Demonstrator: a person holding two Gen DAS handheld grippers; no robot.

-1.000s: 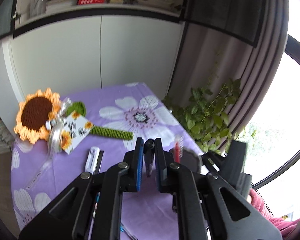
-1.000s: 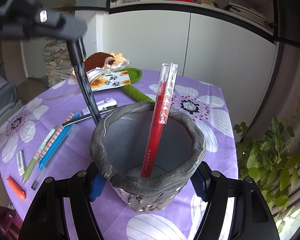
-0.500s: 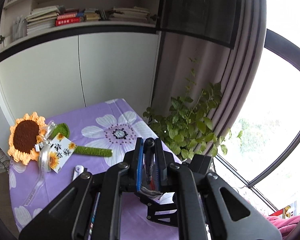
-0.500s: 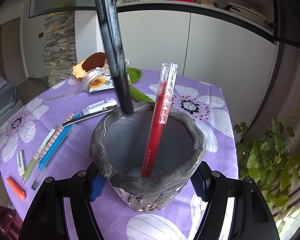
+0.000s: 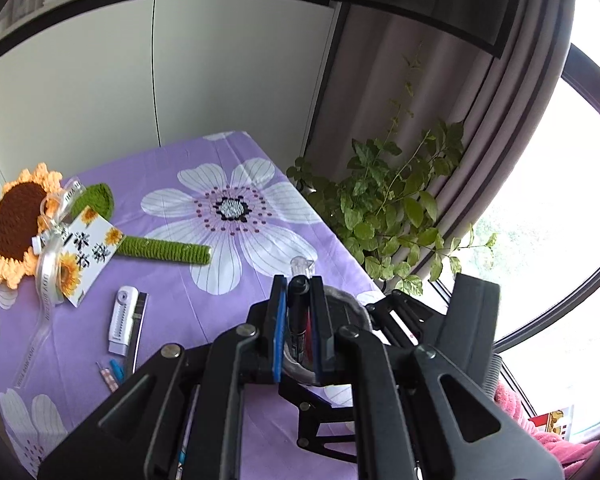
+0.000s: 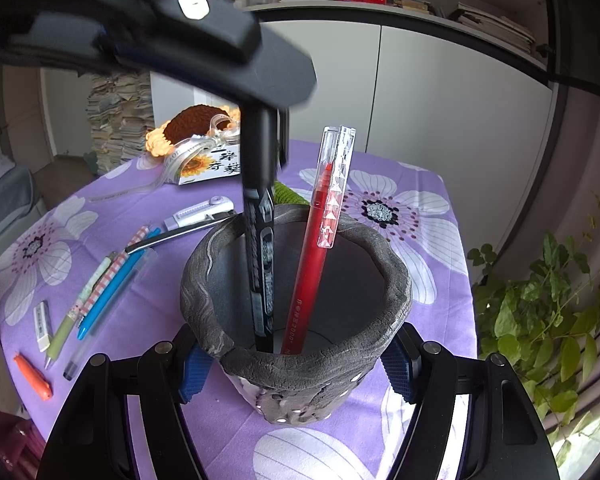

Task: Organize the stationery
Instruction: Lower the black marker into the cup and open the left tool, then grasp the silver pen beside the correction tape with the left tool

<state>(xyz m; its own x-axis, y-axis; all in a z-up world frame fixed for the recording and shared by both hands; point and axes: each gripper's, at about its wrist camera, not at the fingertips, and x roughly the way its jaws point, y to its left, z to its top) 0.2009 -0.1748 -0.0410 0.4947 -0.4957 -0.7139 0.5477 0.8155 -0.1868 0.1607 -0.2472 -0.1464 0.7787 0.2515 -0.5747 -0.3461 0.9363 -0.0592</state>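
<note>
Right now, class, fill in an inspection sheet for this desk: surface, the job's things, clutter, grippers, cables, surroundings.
Surface: purple flowered tablecloth.
Job's things: grey pen holder with red pen standing inside; black pen lowered into it; loose pens, eraser, orange cap, utility knife lie left.
Clutter: crochet sunflower with tag.
Grippers: left gripper shut on black pen; right gripper shut on pen holder.
Cables: nothing seen.
Surroundings: white cabinet, bookshelf, plant, curtain.

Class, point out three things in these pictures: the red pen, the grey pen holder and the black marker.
red pen (image 6: 314,276): right wrist view, on the middle of its red barrel.
grey pen holder (image 6: 396,280): right wrist view, on its right rim.
black marker (image 6: 261,256): right wrist view, on its printed barrel inside the holder.
</note>
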